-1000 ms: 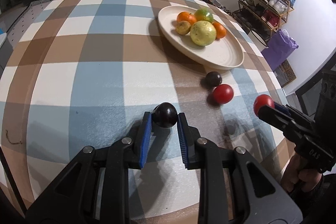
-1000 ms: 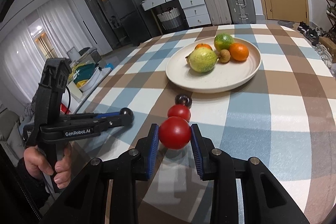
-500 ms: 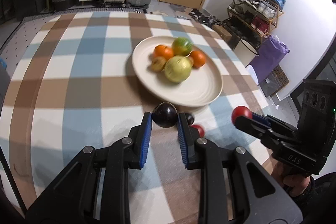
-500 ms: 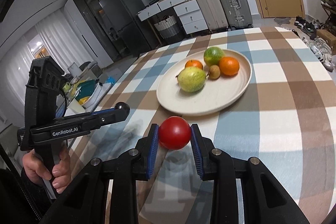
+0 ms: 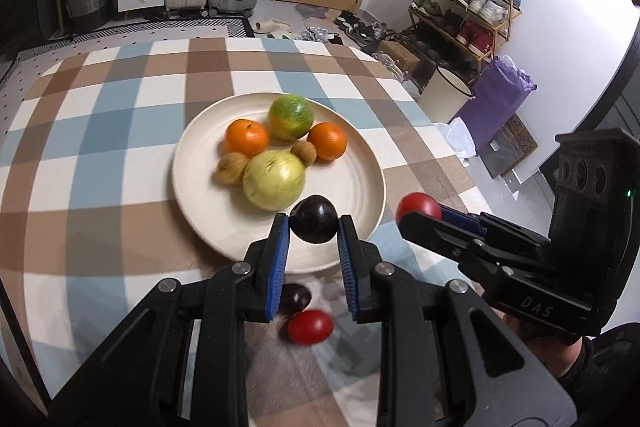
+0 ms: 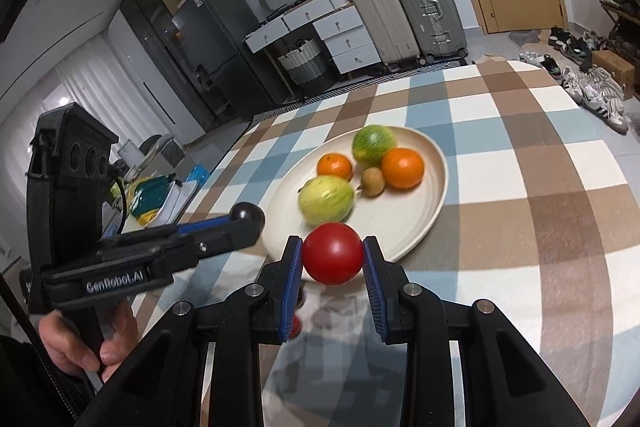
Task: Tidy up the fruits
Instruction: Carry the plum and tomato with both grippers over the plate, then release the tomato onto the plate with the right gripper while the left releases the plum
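Dark plum & red tomato, each pinched in hand-held gripper, now over plate edge vs. cloth earlier

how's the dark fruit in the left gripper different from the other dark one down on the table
The held dark fruit is pinched between the left gripper fingers, in the air over the near rim of the plate. The loose dark fruit lies on the tablecloth, short of the plate and beside a red fruit, partly hidden by a finger. Both are round, glossy and near-black.
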### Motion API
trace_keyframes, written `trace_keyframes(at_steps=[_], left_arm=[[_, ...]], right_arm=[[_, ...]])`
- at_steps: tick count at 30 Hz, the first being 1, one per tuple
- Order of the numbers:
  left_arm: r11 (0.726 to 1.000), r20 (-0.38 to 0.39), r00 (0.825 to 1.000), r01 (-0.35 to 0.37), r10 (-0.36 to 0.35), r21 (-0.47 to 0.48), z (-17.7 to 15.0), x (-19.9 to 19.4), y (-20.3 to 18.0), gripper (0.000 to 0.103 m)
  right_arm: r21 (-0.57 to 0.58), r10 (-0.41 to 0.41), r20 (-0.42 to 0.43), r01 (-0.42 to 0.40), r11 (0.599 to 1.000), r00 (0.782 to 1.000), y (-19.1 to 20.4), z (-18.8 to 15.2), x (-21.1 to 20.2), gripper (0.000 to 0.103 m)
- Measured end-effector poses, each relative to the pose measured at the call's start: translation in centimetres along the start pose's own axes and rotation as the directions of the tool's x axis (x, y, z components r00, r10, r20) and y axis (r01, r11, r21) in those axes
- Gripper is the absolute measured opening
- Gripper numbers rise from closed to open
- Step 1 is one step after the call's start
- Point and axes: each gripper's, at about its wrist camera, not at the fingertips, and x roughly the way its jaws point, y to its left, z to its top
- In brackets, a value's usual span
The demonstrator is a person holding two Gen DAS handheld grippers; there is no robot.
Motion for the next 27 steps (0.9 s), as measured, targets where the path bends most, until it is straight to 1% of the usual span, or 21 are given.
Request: trace_keyframes(at_steps=[2, 6, 10, 18, 27], left_arm=[[1.000, -0.017, 1.000, 0.009, -0.010, -0.012, 0.5, 1.2, -0.1, 0.022], [1.000, -0.027, 0.999, 0.019, -0.019, -0.007, 1.4, 3.0, -0.4, 0.022], [1.000, -0.041, 0.999, 0.025, -0.025, 0.001, 2.1, 4.5, -0.9, 0.022], [0.999, -0.068, 0.997, 0.023, -0.021, 0.023, 2.7, 6.8, -1.7, 0.022], [0.999, -0.092, 0.996, 0.023, -0.021, 0.025, 2.9, 8.5, -1.6, 0.022]], right_arm=[[0.005, -0.005, -0.003, 0.005, 1.000, 1.000, -0.5, 0.5, 0.4, 0.031], [-0.032, -0.049, -0.015, 0.049, 0.998, 0.999, -1.2, 1.3, 1.2, 0.031], [-0.019, -0.045, -0.023, 0.045, 0.999, 0.999, -2.2, 1.9, 2.0, 0.031], [0.061, -0.015, -0.032, 0.017, 0.998, 0.999, -4.4, 3.2, 3.4, 0.031], [0.057, -0.019, -0.052, 0.022, 0.998, 0.998, -5.2, 4.0, 4.8, 0.031]])
